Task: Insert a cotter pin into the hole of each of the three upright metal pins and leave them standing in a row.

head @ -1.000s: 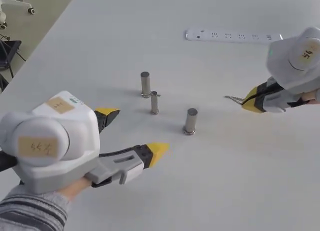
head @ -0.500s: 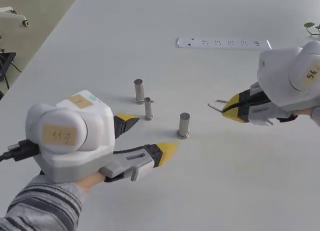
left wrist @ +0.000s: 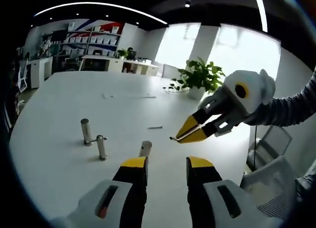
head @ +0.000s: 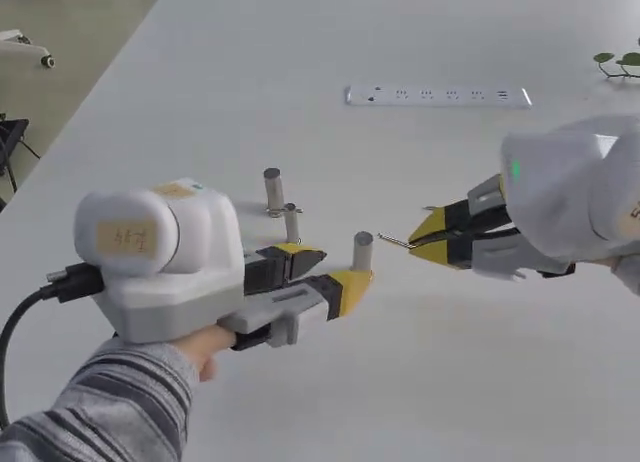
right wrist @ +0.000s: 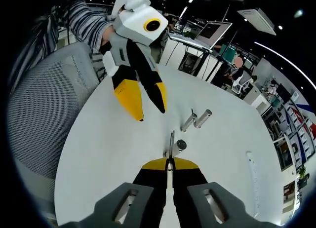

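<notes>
Pin two, looks like. Got the left gripper (head: 330, 267) open, empty, by the nearest metal pin (head: 362, 250). Got a cotter pin (head: 393, 242) pinched in the right gripper (head: 418, 239), tip near that pin's top. Next: find the hole, push through. Beyond, middle pin (head: 291, 222) cottered, far pin (head: 272, 189) bare.
</notes>
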